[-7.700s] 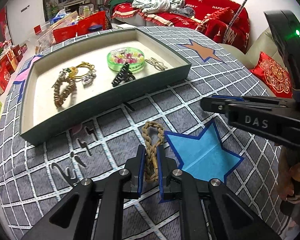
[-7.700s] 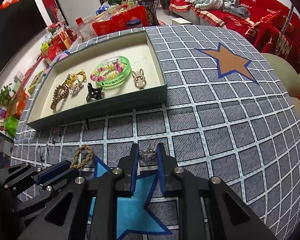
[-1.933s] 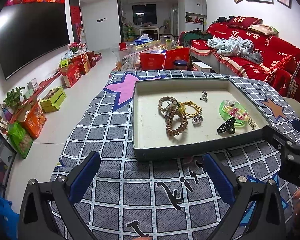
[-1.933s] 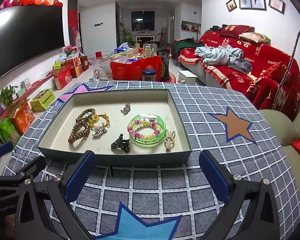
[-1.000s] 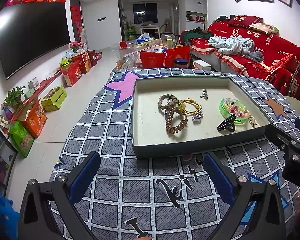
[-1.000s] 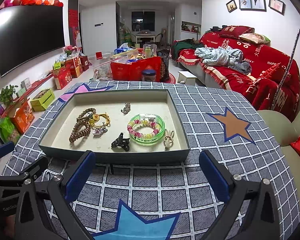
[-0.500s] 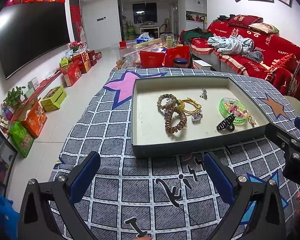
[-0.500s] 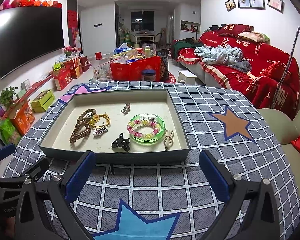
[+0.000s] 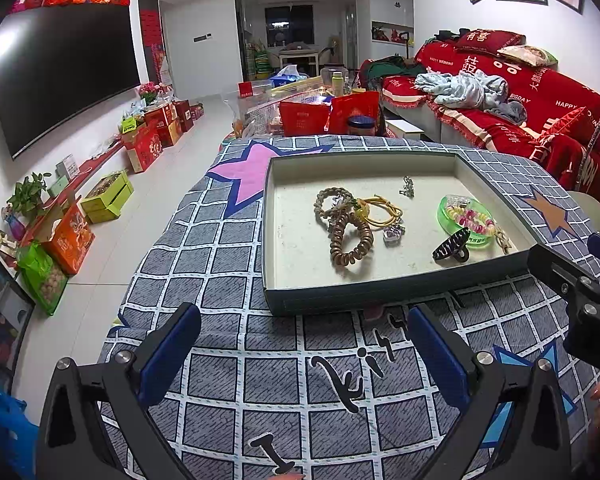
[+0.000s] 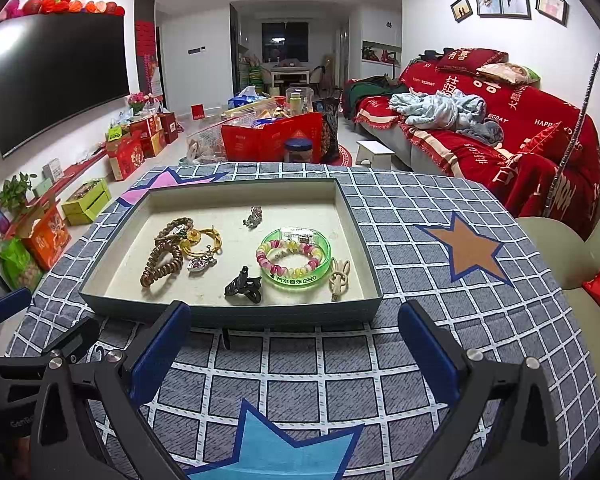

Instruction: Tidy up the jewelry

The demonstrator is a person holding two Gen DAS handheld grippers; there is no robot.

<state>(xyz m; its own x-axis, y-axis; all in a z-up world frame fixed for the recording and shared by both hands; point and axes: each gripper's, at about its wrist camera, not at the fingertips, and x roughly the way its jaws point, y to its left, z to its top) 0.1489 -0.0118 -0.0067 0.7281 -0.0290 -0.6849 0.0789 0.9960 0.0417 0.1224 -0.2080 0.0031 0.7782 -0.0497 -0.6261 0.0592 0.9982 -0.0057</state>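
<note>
A shallow grey tray (image 9: 396, 294) (image 10: 228, 314) sits on the checked cloth. It holds a braided brown rope bracelet (image 9: 332, 200) (image 10: 176, 226), a brown coil hair tie (image 9: 350, 242) (image 10: 160, 266), a yellow cord with charm (image 9: 382, 210) (image 10: 200, 238), a small silver piece (image 9: 407, 186) (image 10: 253, 216), a green bangle with beads (image 9: 464, 216) (image 10: 294, 258), a black hair claw (image 9: 452, 246) (image 10: 242, 282) and a beige clip (image 10: 339, 276). My left gripper (image 9: 304, 350) and right gripper (image 10: 294, 342) are both open and empty, held back from the tray's near wall.
The table is covered by a grey checked cloth with stars (image 10: 466, 246). A red sofa (image 10: 500, 128) stands to the right, red bags and boxes (image 10: 272, 136) beyond the table, a TV (image 10: 56, 76) on the left wall. The right gripper's body shows in the left wrist view (image 9: 580, 288).
Earlier my left gripper was shut on the braided rope bracelet and my right on the small silver piece, both on the cloth. Both pieces now lie in the tray and both grippers are open.
</note>
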